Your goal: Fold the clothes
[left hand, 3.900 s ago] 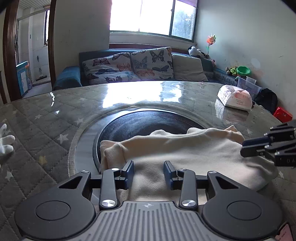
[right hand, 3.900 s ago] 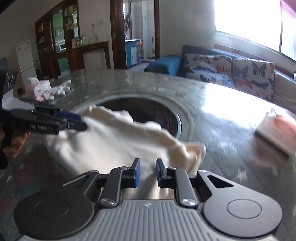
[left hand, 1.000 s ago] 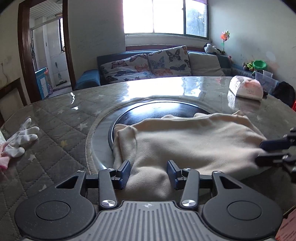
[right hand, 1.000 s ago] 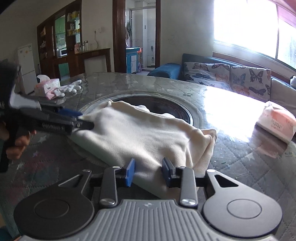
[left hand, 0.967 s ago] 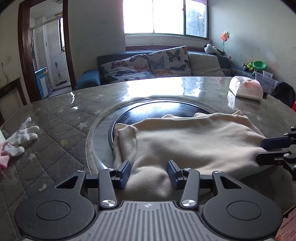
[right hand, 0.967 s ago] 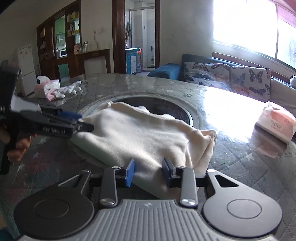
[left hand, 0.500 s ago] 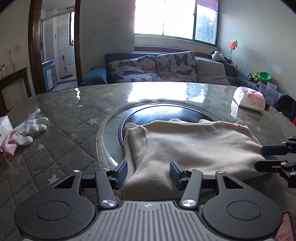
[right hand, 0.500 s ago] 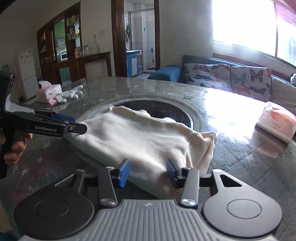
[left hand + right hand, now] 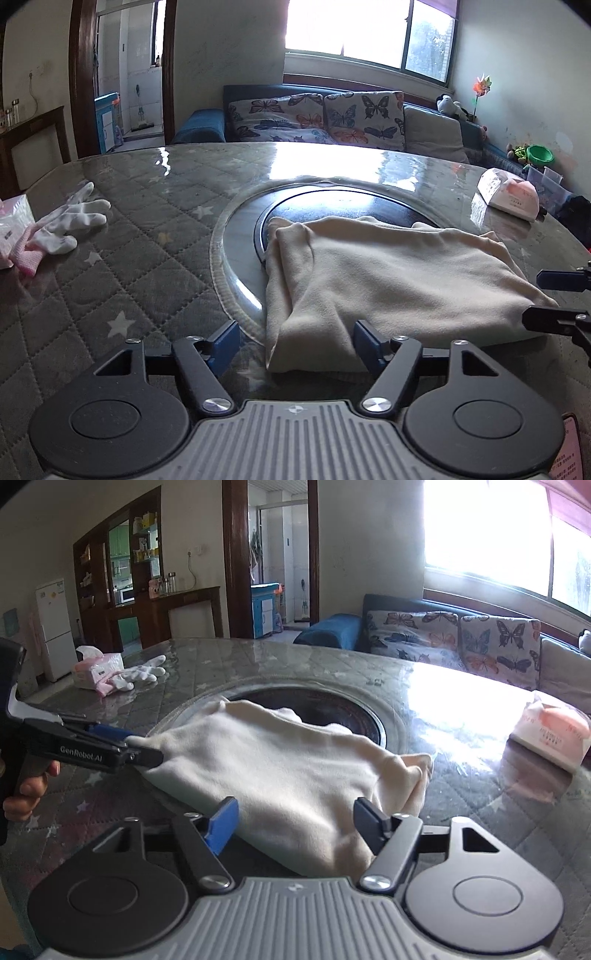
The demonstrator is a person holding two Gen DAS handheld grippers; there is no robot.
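Left wrist view: the left tool (image 9: 295, 341) has its jaws spread wide, straddling the near left corner of a folded cream garment (image 9: 388, 273) without gripping it. The garment lies on the desk (image 9: 147, 229), partly over the dark round inset (image 9: 332, 206) at the desk's centre. The right tool (image 9: 557, 299) enters at the right edge, its jaws apart, one above and one below the garment's right corner. A white glove (image 9: 70, 221) lies at the far left beside a pink tissue pack (image 9: 11, 225). Another tissue pack (image 9: 509, 194) sits at the far right. A clear bin (image 9: 546, 181) stands past the desk on the right; its contents cannot be made out.

Right wrist view: the right tool (image 9: 295, 821) is likewise spread wide around the garment's (image 9: 288, 771) near edge, holding nothing. The left tool (image 9: 140, 751), held by a hand (image 9: 26, 790), sits at the garment's left corner. The tissue pack (image 9: 96, 670) on the left has a tissue sticking out of its top.
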